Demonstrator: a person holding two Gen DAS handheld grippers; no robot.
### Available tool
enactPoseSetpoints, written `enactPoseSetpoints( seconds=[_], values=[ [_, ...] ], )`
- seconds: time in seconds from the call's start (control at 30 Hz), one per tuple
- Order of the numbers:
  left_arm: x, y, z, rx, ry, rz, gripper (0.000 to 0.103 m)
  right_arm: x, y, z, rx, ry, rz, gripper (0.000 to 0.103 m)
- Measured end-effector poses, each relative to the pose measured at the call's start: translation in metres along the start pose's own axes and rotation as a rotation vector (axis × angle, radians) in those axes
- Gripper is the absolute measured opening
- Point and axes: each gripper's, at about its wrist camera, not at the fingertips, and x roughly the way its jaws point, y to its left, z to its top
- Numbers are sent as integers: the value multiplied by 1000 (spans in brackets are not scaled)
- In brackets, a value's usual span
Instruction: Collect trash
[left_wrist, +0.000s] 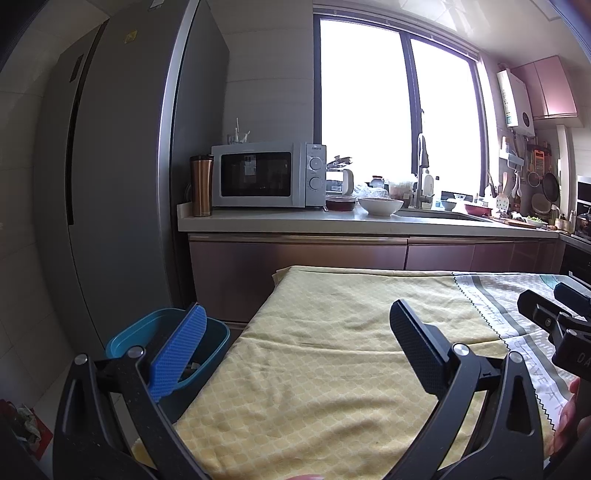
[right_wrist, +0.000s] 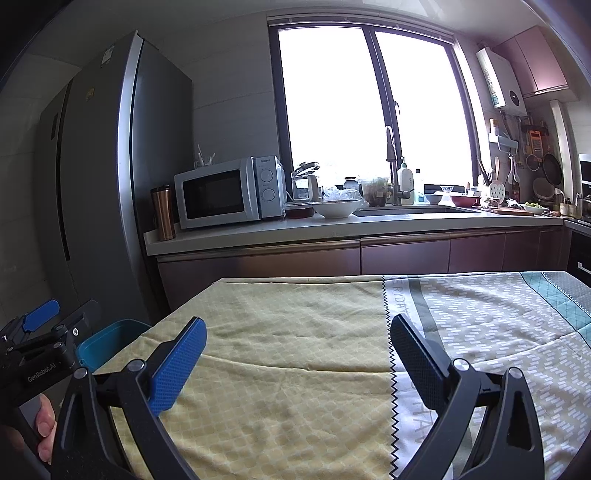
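My left gripper is open and empty, held above the left part of a table covered with a yellow patterned cloth. A teal bin stands on the floor at the table's left edge, partly behind my left finger; it also shows in the right wrist view. My right gripper is open and empty above the same cloth. No trash shows on the cloth. The right gripper shows in the left wrist view, and the left gripper in the right wrist view.
A tall grey fridge stands left of the table. Beyond the table runs a counter with a microwave, a copper mug, a white bowl and a sink. Crumpled stuff lies on the floor at the far left.
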Motion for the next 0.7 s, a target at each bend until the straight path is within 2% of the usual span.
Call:
enactPoseSetpoints(
  seconds=[0.7],
  values=[
    [-1, 0, 2, 7, -11, 5, 98, -2, -3, -1, 5, 0, -2, 96]
  ],
)
